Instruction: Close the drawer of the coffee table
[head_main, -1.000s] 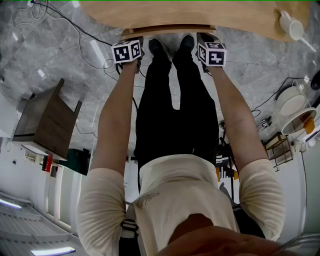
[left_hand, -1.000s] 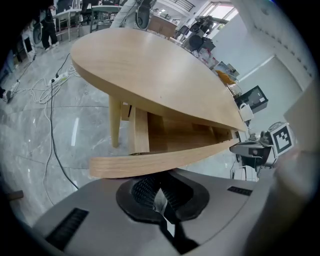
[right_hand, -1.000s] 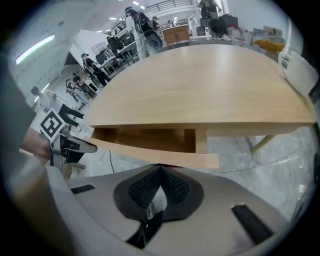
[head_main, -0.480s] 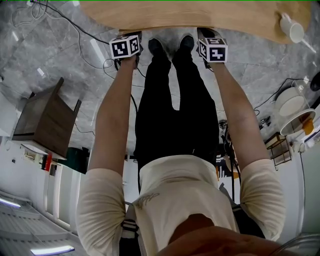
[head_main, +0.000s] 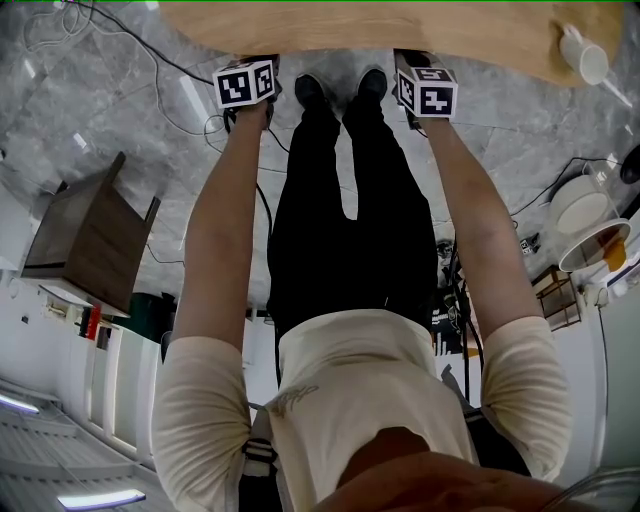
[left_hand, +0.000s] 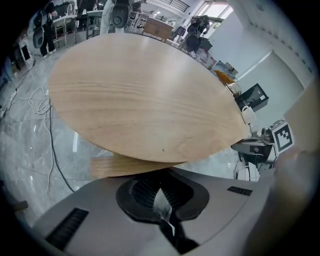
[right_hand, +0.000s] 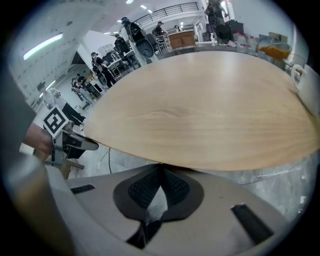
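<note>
The coffee table (head_main: 400, 25) has a light wooden oval top that runs along the top edge of the head view. In the left gripper view a wooden drawer front (left_hand: 120, 165) shows just under the top (left_hand: 140, 100), set almost flush beneath it. My left gripper (left_hand: 159, 186) is shut and empty, its tips right at that drawer front. My right gripper (right_hand: 161, 172) is also shut and empty, its tips under the table's edge (right_hand: 210, 120). In the head view both marker cubes, left (head_main: 245, 83) and right (head_main: 428, 92), sit at the table's near edge.
A white mug (head_main: 585, 52) lies on the table's right end. A dark wooden side table (head_main: 90, 240) stands on the marble floor at the left. Cables (head_main: 215, 125) trail on the floor. Round plates or stands (head_main: 590, 215) are at the right. The person's shoes (head_main: 340, 88) are between the grippers.
Both grippers have moved forward toward the table. The strip of drawer front that stuck out under the table edge has slid in and no longer shows in the head view.
</note>
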